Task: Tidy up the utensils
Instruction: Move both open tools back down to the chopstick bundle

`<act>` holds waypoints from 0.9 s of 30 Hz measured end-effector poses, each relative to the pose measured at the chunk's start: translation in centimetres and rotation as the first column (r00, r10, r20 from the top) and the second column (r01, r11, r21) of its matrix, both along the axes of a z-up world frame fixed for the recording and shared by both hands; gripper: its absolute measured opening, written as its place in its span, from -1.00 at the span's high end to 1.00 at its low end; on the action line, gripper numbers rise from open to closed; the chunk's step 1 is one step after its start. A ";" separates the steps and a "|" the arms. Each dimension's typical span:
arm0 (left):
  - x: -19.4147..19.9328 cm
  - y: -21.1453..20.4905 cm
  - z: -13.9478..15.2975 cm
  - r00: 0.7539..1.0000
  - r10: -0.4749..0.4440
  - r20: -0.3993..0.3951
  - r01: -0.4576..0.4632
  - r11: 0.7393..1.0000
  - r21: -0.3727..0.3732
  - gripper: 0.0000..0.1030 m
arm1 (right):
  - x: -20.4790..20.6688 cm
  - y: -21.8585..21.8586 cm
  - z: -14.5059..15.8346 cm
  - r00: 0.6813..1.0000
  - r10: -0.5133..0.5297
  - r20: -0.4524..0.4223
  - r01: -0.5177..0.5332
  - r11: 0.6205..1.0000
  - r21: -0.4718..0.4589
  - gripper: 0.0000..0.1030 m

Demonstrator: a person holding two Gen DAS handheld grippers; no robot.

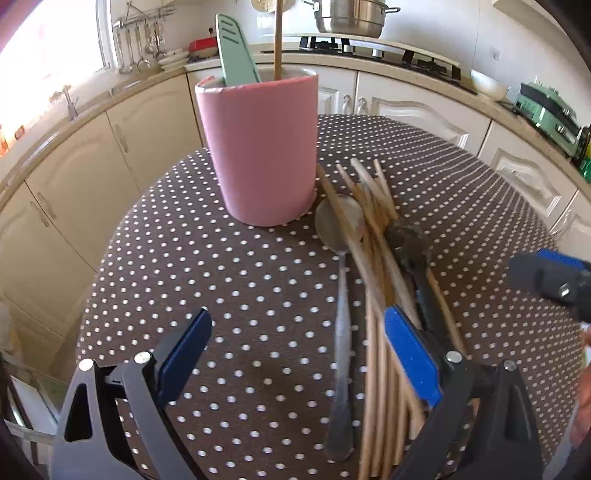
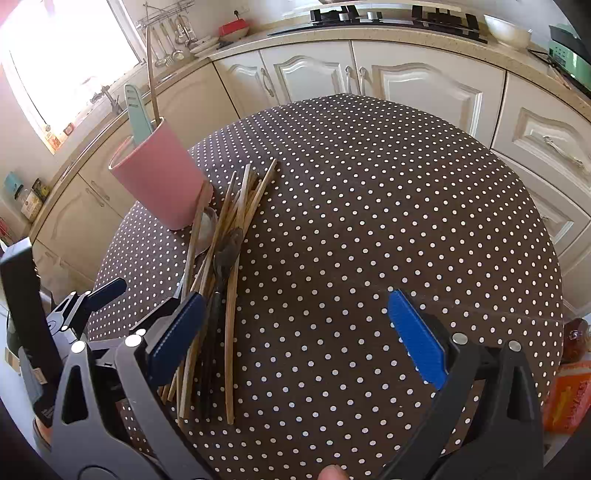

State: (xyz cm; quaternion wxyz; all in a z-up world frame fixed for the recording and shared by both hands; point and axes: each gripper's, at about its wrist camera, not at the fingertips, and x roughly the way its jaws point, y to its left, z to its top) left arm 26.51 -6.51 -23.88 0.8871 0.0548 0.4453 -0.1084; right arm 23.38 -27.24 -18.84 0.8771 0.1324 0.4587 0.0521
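A pink holder (image 1: 258, 147) stands on the dotted tablecloth (image 1: 207, 280), with a green spatula (image 1: 236, 51) and a wooden stick (image 1: 277, 37) upright in it. To its right lies a heap of wooden chopsticks (image 1: 376, 258), a metal spoon (image 1: 341, 295) and a dark spoon (image 1: 410, 240). My left gripper (image 1: 299, 332) is open low over the heap's near end; the metal spoon's handle lies between its fingers, untouched. My right gripper (image 2: 295, 325) is open above bare cloth, its left finger (image 2: 177, 332) over the chopsticks (image 2: 229, 258). The holder (image 2: 162, 184) stands behind them.
The round table (image 2: 369, 184) is ringed by cream cabinets (image 2: 424, 81) and a counter with a hob (image 1: 369, 48) and a steel pot (image 1: 351, 16). An orange packet (image 2: 565, 398) lies past the table's right edge. The left gripper (image 2: 92, 295) shows beside the heap.
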 end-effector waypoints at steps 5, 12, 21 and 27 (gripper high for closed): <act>0.4 -1.0 -0.8 1.000 0.001 -0.012 -0.001 1.000 0.030 -0.78 | -0.2 0.0 0.0 1.000 -0.001 0.000 0.001 1.000 -0.004 -0.89; -0.4 0.4 -1.0 1.000 0.005 0.006 -0.005 0.998 0.056 -0.76 | -0.4 1.5 -1.3 0.997 0.058 -0.057 -0.061 0.996 -0.058 -0.89; 0.9 1.2 -0.6 1.000 -0.002 0.021 0.000 0.995 0.098 -0.76 | 1.7 3.9 -3.5 0.986 0.113 -0.120 -0.131 0.979 -0.154 -0.89; 2.0 1.0 -0.5 0.999 -0.028 0.018 0.025 0.989 0.148 -0.75 | 2.4 4.3 -3.5 0.986 0.111 -0.125 -0.136 0.966 -0.221 -0.55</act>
